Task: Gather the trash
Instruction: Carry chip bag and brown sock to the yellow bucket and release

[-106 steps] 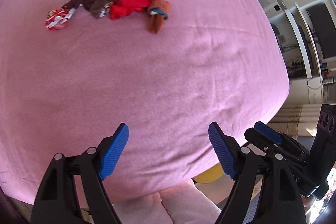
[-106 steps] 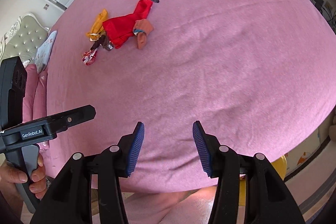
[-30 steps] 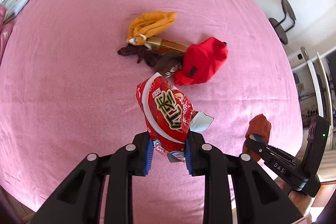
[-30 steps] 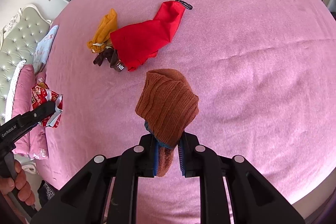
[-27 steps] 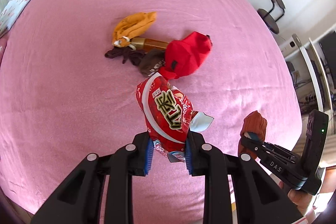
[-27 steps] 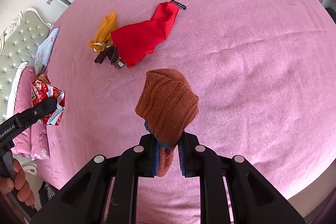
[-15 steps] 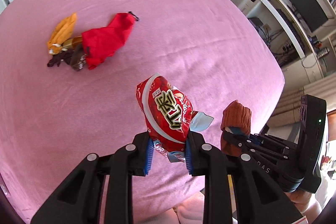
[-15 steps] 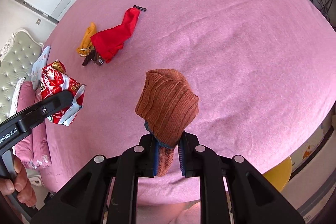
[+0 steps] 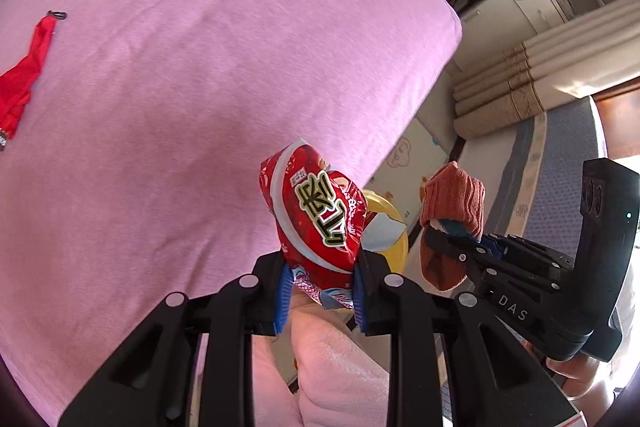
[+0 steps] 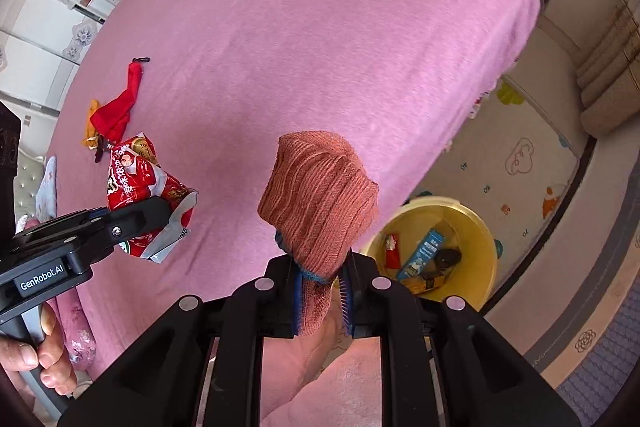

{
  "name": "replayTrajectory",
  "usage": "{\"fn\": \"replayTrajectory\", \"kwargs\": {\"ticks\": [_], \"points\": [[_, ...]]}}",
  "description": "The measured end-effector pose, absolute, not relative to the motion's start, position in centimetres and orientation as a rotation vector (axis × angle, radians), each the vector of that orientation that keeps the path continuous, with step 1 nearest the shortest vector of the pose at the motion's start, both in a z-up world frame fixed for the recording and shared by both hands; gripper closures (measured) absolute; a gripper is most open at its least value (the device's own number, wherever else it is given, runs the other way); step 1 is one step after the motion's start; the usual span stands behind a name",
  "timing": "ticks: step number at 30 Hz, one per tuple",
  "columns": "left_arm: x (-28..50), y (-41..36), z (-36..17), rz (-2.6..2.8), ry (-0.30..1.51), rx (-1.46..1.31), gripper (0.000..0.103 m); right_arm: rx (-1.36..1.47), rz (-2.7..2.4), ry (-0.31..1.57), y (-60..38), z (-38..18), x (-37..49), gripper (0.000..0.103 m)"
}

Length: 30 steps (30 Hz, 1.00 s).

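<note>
Covering most of both views, a wide pink fuzzy bedspread (image 10: 320, 39) was seen. Beside the bed, on the floor, a round yellow plastic tub (image 10: 478, 227) was set, with a blue box and other wrappers inside. A brown ribbed knit sock (image 10: 318, 195) was pinched tight in the right gripper (image 10: 322, 301). A crinkled red snack bag (image 9: 316, 215) was squeezed in the left gripper (image 9: 318, 293). A small red cloth pouch (image 10: 122, 105) was left far back on the bedspread.

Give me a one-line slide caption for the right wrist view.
Right gripper holds a brown knitted sock near the yellow bin beside the pink bed.
</note>
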State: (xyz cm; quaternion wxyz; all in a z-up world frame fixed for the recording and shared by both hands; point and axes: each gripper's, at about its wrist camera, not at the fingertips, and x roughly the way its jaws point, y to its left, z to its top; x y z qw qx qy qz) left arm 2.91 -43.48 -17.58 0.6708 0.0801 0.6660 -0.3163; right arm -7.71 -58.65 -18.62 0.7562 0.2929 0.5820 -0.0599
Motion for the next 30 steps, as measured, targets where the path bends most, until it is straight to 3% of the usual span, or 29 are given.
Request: {"fn": "replayTrajectory", "kwargs": {"ticks": [15, 16, 17, 19, 30], "points": [[-7.3, -55.4, -26.1, -0.898, 1.689, 0.376, 0.074, 0.795, -0.232, 1.339, -65.1, -25.0, -18.4, 0.087], [-7.6, -55.7, -26.5, -0.898, 1.699, 0.386, 0.066, 0.804, -0.232, 1.341, -65.3, -25.3, -18.8, 0.084], [-7.8, -55.9, -26.9, -0.891, 1.711, 0.396, 0.045, 0.803, -0.243, 1.353, -65.4, -25.6, -18.9, 0.080], [-7.9, -56.2, -27.6, -0.832, 1.705, 0.434, 0.014, 0.789, -0.279, 1.382, -65.5, -26.2, -19.4, 0.068], [-6.8, -53.9, -29.0, -0.749, 1.752, 0.414, 0.014, 0.836, -0.299, 1.391, -65.4, -26.7, -19.9, 0.067]]}}
